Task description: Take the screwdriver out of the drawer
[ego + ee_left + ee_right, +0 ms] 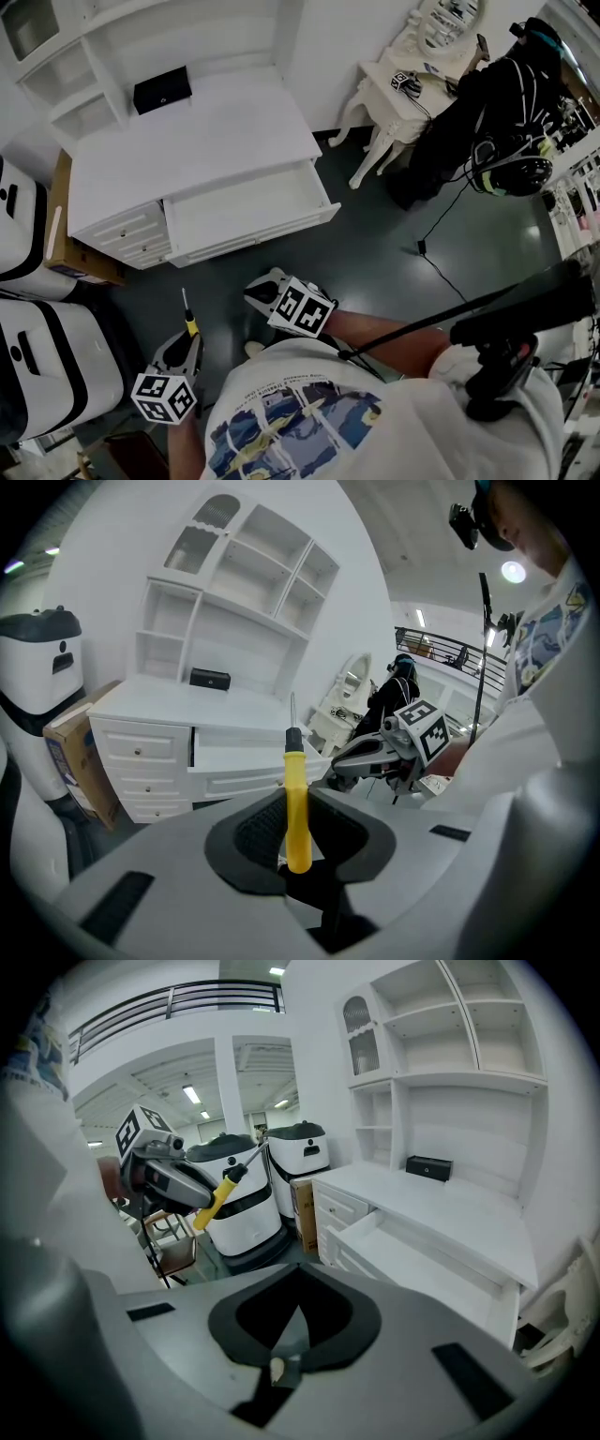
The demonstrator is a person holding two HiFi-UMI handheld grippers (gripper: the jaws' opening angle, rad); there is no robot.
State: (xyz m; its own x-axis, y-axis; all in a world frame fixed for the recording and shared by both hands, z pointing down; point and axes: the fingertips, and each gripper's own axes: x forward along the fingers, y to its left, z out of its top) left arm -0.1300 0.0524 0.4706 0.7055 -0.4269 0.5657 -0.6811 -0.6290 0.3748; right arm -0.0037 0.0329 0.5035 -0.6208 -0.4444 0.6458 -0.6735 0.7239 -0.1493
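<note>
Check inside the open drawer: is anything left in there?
The drawer shows only bare white floor; its back part is hidden under the desktop. The screwdriver is out, in the left gripper.

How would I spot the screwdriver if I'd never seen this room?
Find the big white desk with its drawer open. In front of it, the left tongs hold the screwdriver. It is the only thing with a bright yellow handle, and a thin metal shaft sticks out.

Three views sharing open drawer (248, 211)
</note>
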